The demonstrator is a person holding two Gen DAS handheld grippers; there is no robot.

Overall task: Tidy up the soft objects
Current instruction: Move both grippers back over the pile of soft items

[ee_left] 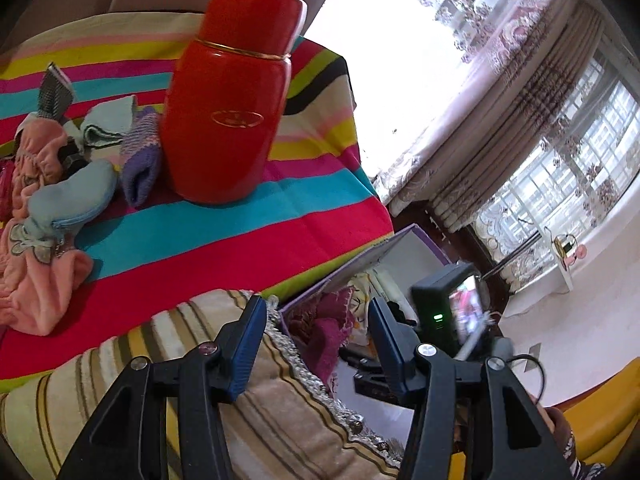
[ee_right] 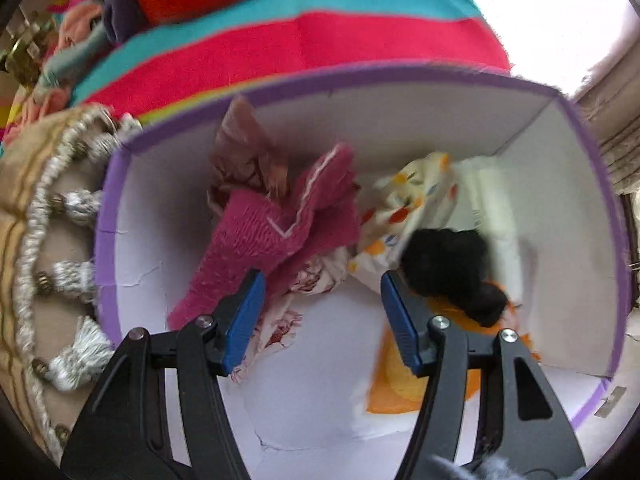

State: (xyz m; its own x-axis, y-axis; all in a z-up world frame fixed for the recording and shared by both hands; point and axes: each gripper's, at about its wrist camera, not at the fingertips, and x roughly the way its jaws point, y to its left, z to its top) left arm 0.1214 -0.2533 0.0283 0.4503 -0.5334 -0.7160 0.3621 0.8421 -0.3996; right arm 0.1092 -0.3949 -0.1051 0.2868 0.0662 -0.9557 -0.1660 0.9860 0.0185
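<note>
My left gripper (ee_left: 318, 340) is open with nothing between its blue pads, hovering over a beige cushion's edge. Beyond it stands the purple-rimmed box (ee_left: 360, 264) with a magenta knit cloth (ee_left: 324, 328) inside. A pile of soft items lies at the left on the striped cover: a pink garment (ee_left: 36, 200), a light blue pouch (ee_left: 72, 196), a purple sock (ee_left: 140, 160). My right gripper (ee_right: 322, 304) points down into the box (ee_right: 112, 200), open and holding nothing. Under it lie the magenta knit (ee_right: 280, 232), a floral cloth (ee_right: 304, 280), a spotted white cloth (ee_right: 412, 196), a black fuzzy item (ee_right: 448, 256) and an orange cloth (ee_right: 400, 384).
A tall red flask (ee_left: 228, 96) stands on the striped cover (ee_left: 240, 232) next to the pile. The tasselled beige cushion (ee_right: 40, 240) presses against the box's left side. Curtains and a bright window (ee_left: 540, 140) lie beyond the box. A brush (ee_left: 54, 92) sticks up behind the pile.
</note>
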